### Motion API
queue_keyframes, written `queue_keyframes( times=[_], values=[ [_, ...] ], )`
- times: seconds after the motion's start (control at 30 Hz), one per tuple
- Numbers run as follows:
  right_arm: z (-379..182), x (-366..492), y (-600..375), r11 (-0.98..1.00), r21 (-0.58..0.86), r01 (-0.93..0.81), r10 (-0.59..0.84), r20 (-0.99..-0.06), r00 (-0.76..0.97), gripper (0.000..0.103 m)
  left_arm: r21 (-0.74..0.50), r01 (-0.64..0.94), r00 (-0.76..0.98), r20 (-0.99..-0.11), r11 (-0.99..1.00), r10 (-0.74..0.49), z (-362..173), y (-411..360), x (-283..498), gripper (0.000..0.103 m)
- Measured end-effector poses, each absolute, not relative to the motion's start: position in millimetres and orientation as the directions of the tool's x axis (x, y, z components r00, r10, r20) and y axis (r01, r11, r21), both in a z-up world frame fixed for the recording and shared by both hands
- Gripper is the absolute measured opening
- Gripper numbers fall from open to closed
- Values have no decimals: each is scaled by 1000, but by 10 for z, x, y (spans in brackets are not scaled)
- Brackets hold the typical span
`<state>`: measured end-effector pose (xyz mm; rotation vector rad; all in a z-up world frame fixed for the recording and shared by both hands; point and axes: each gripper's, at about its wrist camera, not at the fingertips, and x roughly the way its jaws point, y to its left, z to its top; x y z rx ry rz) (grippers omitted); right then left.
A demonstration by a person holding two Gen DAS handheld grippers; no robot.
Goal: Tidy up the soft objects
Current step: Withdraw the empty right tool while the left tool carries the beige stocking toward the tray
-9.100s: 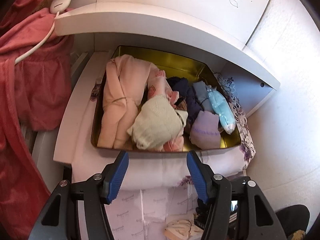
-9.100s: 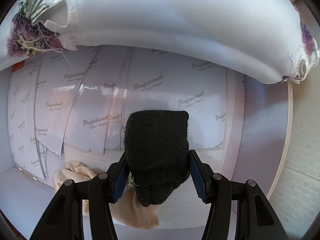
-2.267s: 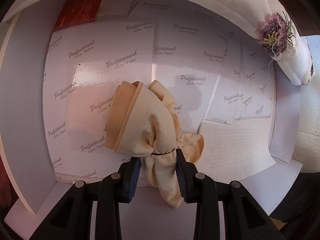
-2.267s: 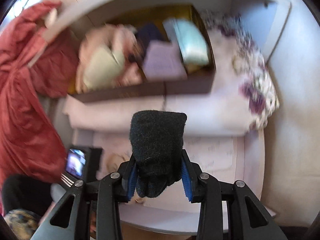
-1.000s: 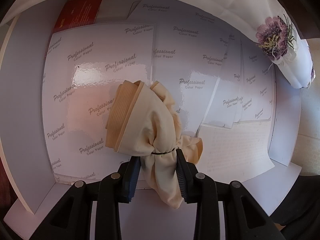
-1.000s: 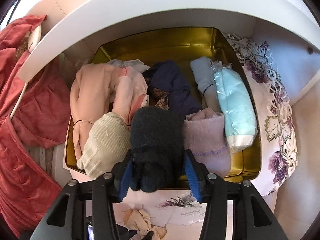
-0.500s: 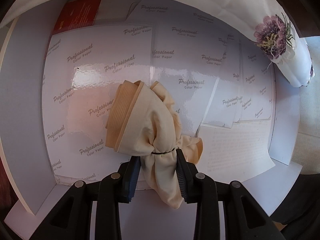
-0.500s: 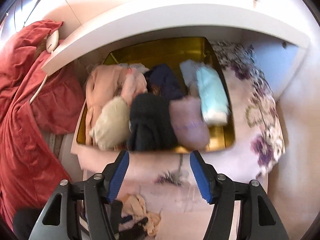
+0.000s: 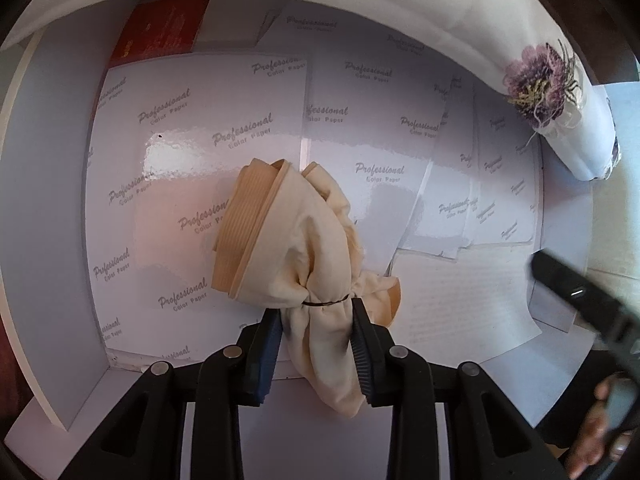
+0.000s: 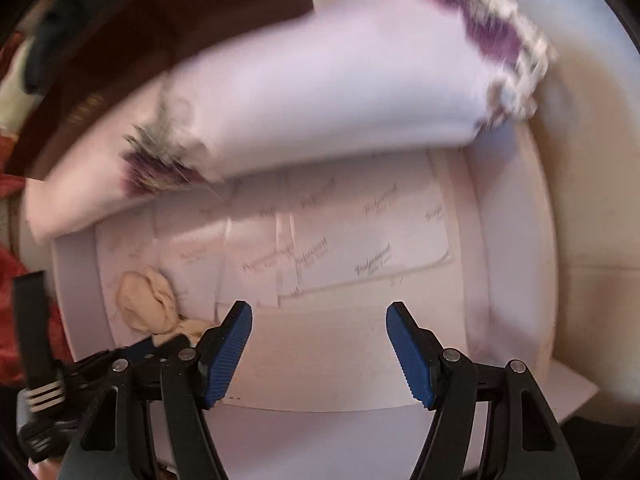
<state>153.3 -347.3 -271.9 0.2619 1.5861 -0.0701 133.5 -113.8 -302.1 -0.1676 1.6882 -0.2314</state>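
Observation:
My left gripper (image 9: 316,336) is shut on a cream cloth bundle (image 9: 288,248) tied with a dark band, held just over the white shelf (image 9: 48,240). In the blurred right wrist view the same bundle (image 10: 148,300) shows at lower left, with the left gripper's black frame below it. My right gripper (image 10: 320,344) points down over the shelf, its jaws opening with nothing between them. A dark part of the right tool (image 9: 580,296) and a hand (image 9: 596,436) appear at the right edge of the left wrist view.
Glossy white paper packs (image 9: 224,128) printed "Professional Color Paper" line the shelf. A white cloth with a purple embroidered flower (image 9: 540,76) overhangs the shelf above. A red pack (image 9: 164,28) lies at the back left. A dark brown edge (image 10: 160,52) and red fabric (image 10: 12,272) show in the right wrist view.
The right gripper let go of the black knit piece in the gold tin, opened, and swung down to face the lower shelf. The left gripper kept still with the cream bundle.

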Motion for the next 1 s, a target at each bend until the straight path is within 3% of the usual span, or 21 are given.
queue_keyframes(
  times=[0.33, 1.0],
  values=[
    [-3078, 1399, -3350, 988, 50, 146, 69, -990, -122, 73, -241, 17, -58, -969, 970, -239, -2758, -987, 1350, 32],
    [-3275, 1290, -3230, 994, 27, 109, 42, -990, -137, 73, -206, 67, 196, -957, 976, -215, -1893, -814, 1295, 32]
  ],
)
